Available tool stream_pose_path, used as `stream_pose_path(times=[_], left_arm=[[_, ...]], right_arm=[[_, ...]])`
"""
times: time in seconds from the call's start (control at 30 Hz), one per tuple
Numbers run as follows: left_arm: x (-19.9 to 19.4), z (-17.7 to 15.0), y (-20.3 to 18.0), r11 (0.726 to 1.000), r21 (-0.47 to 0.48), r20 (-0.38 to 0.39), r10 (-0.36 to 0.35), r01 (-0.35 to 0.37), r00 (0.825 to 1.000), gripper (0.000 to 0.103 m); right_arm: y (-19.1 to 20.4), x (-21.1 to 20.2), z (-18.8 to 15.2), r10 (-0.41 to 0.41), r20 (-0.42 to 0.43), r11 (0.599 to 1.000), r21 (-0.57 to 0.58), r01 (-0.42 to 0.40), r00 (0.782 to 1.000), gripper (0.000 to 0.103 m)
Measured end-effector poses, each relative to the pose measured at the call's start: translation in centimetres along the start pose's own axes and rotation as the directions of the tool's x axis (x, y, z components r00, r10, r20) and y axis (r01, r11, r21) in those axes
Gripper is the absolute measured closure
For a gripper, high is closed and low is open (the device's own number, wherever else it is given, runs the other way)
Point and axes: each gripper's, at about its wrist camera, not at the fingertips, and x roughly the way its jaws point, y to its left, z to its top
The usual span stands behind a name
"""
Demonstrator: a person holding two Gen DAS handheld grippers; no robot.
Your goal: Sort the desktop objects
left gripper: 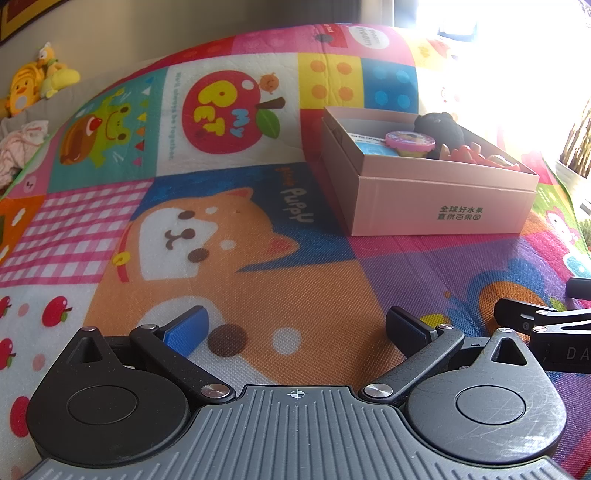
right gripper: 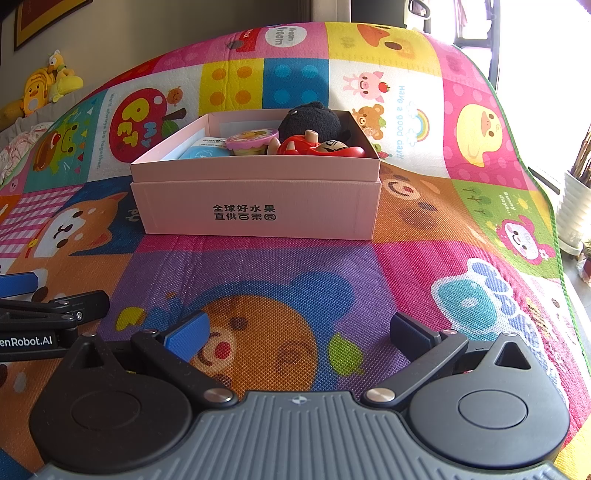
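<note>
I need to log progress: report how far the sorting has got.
Done: the pink box already holds a black plush, a red toy, a pink round toy and a blue item. In hand: nothing; the left gripper and right gripper are both open and empty. Left: no loose objects show on the play mat, so the job looks close to finished.

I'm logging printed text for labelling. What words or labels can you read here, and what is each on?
"全球好水果 直供百果园": front of the pink box.
"MY PET": red apple on the play mat.
"PUPPY": mat, beside the dog picture.
"Have a good day!!": mat, by the rainbow.
"Vroom Vroom": mat, far edge.
"enRobot.AI": left gripper, start cut off.
Label on the blue packet in the box: too small.
</note>
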Motion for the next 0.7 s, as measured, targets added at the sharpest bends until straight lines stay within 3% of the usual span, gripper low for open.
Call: stream_pose_path(times=[0.7], left_arm=[[-0.08,-0.01,-0.14,1.000,0.000,0.000,0.000,0.000,1.000,0.000]], right_arm=[[-0.02,0.01,0.02,0.000,0.000,1.000,0.000,0.000,1.000,0.000]])
